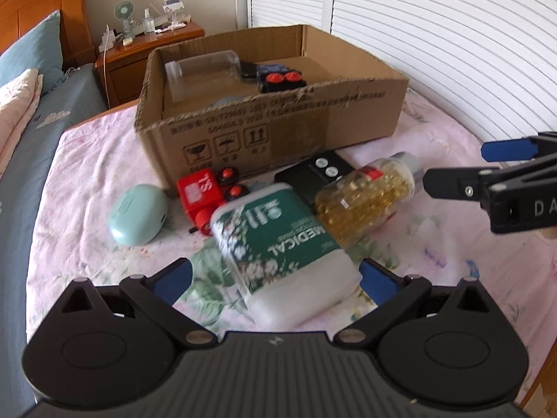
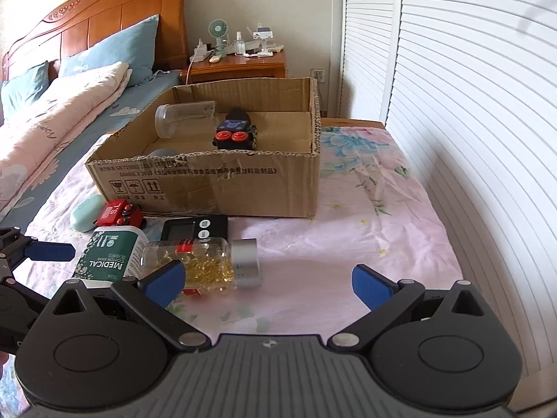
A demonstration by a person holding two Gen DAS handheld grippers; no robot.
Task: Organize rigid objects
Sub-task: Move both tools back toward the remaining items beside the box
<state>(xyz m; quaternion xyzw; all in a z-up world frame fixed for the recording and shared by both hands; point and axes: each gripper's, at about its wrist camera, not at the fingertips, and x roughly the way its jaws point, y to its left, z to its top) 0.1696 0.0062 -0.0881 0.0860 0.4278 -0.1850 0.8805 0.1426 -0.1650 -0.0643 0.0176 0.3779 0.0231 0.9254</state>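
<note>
Sprawling under a pink floral sheet (image 2: 365, 209), the bench carries an open cardboard box (image 2: 243, 188) already holding a clear plastic jar (image 2: 184, 116) lying on its side and a black toy car (image 2: 235, 132) with red wheels. Clustered just in front of the box lie a green-labelled cotton swab container (image 1: 278, 240), a bottle of golden capsules (image 1: 365, 195), a black digital scale (image 2: 195, 230), a red toy truck (image 1: 202, 195) and a mint-green case (image 1: 137, 214).

Left claw (image 1: 275, 275) stands spread wide, the swab container lying between its blue pads (image 1: 377, 284), its lower end closest to the fingers; the blurred view does not settle whether they touch. Right claw (image 2: 268, 280) is likewise agape and empty, the capsule bottle just beyond its left fingertip (image 2: 167, 278).
</note>
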